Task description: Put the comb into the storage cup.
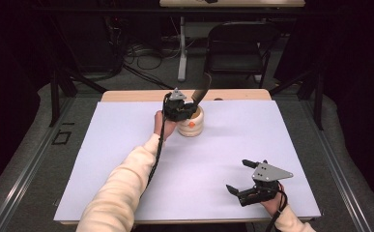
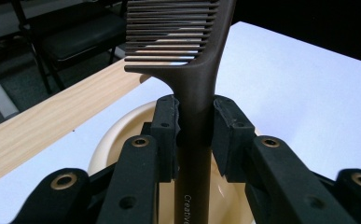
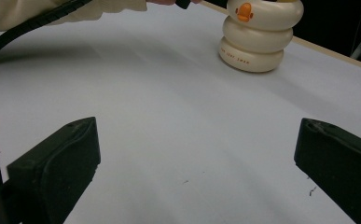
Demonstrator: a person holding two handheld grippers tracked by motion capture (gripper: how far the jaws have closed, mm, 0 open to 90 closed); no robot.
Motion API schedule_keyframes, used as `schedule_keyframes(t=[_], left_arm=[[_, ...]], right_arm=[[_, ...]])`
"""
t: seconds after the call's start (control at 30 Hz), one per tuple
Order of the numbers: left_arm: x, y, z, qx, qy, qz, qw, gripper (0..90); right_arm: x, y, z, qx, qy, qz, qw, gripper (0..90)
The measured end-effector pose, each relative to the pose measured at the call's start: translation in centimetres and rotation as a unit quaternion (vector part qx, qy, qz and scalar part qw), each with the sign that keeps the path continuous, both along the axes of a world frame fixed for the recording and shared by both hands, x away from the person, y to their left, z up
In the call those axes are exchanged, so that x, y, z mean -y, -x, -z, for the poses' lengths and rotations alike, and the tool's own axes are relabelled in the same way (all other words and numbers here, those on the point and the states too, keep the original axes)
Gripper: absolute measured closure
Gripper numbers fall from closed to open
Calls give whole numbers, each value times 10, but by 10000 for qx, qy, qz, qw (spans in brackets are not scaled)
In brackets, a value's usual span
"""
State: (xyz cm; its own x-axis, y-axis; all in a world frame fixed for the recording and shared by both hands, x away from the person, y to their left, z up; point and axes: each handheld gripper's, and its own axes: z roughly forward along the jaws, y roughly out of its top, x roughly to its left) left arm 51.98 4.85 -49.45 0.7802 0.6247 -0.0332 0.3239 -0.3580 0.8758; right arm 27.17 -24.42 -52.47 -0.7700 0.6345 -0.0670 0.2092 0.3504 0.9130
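Note:
A dark brown comb (image 2: 194, 93) stands upright between the jaws of my left gripper (image 2: 194, 126), which is shut on its handle. The comb (image 1: 201, 89) rises over a cream ribbed holder (image 1: 193, 126) at the far middle of the white sheet, its lower end inside the holder's mouth (image 2: 122, 135). The left gripper (image 1: 183, 112) sits right above that holder. The holder (image 3: 258, 35) has an orange duck mark on its side. My right gripper (image 1: 240, 176) rests near the front right of the table, jaws wide open with nothing between them (image 3: 192, 154).
A white sheet (image 1: 126, 145) covers a wooden table whose far edge (image 1: 126, 95) shows. Behind the table stand a black folding chair (image 1: 237, 43) and a table leg with cables on the floor. A cream sleeve (image 1: 122, 188) crosses the left half of the sheet.

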Motion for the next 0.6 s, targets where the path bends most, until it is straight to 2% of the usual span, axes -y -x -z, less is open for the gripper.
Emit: schedule_keyframes(t=[0.43, 0.6], left_arm=[[1, 1, 1, -53, -74, 14, 10000, 717], [1, 2, -1, -60, -29, 57, 10000, 671]], right_arm=[[0, 0, 0, -3, 1, -4, 10000, 0], [0, 0, 0, 3, -3, -4, 10000, 0]])
